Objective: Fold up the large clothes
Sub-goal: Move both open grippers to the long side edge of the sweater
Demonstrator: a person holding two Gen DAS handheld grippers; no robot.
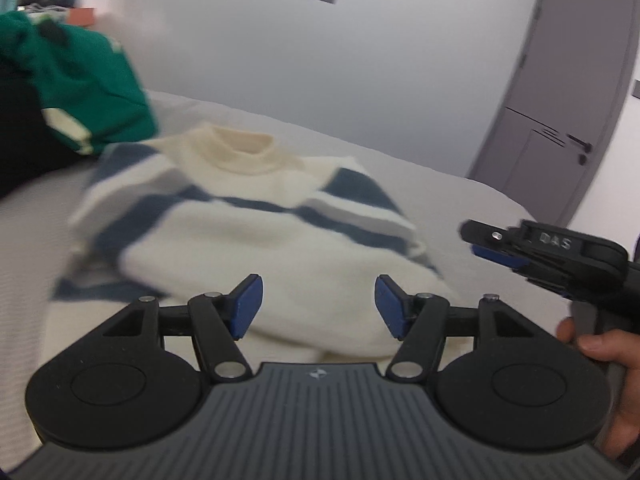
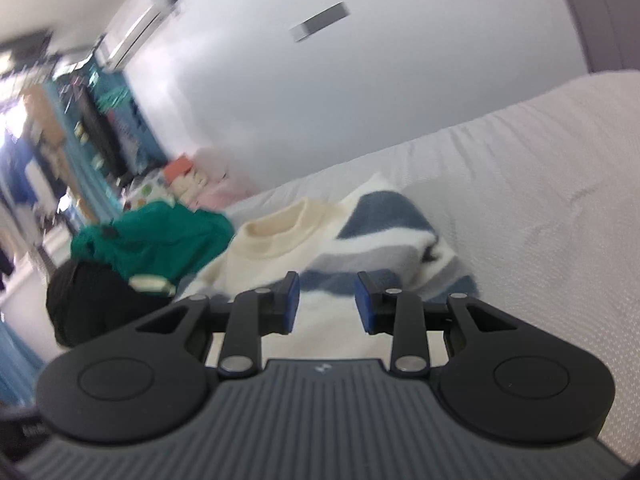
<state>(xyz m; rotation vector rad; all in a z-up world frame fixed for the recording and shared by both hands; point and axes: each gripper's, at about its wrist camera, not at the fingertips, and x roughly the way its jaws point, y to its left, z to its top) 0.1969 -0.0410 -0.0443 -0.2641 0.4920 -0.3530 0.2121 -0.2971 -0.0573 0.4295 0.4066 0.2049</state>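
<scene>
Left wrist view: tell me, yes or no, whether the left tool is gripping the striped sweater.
No. The left tool stands open with nothing between its blue pads, and the striped sweater lies folded on the bed beyond it.

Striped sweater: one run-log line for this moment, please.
striped sweater: folded on bed | left gripper: open, empty | right gripper: open, empty | green garment: beside sweater

A bed [image 1: 420,184] with a pale, finely textured cover carries the clothes. A folded cream sweater [image 1: 248,224] with blue and grey stripes lies flat on it, collar toward the wall. Just beside it, at the left, sits a heap of green cloth [image 1: 92,80] and black cloth [image 2: 92,300].
</scene>
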